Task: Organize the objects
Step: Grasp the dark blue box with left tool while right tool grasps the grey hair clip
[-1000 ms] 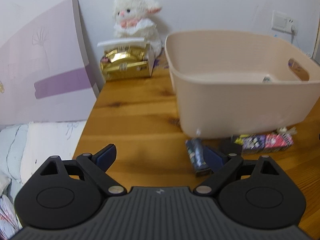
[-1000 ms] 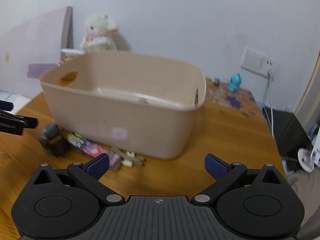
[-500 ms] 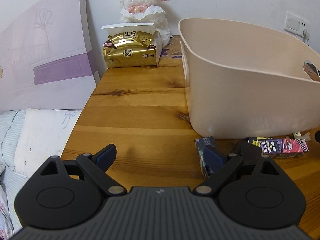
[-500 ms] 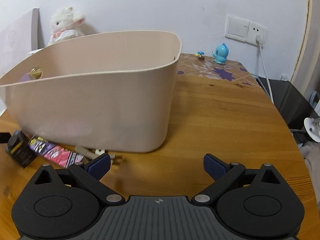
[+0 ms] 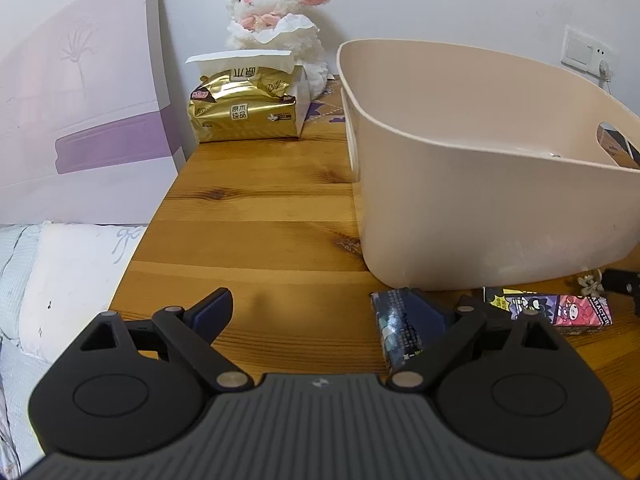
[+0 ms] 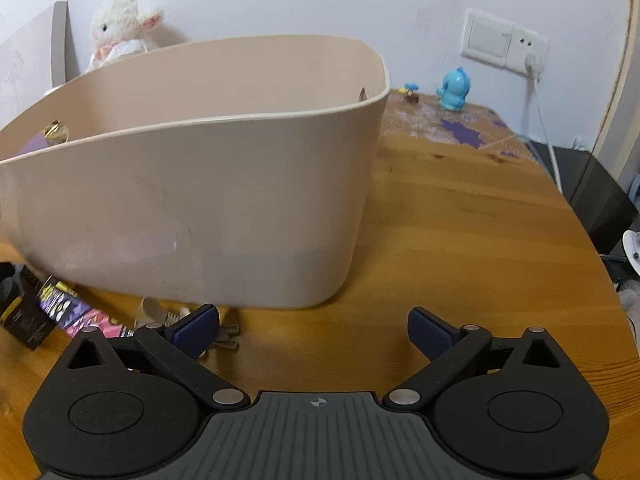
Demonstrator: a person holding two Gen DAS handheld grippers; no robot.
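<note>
One gold tissue pack, "原木纯品"

A: Right gripper?
B: Jaws wide apart, low over the wooden table, nothing between them.
A: In front?
B: Beige tub. Along its base, left: black box, colourful packet, small pale bits by the left fingertip.
A: Background?
B: Plush lamb behind tub, blue toy, wall socket with cable.
</note>
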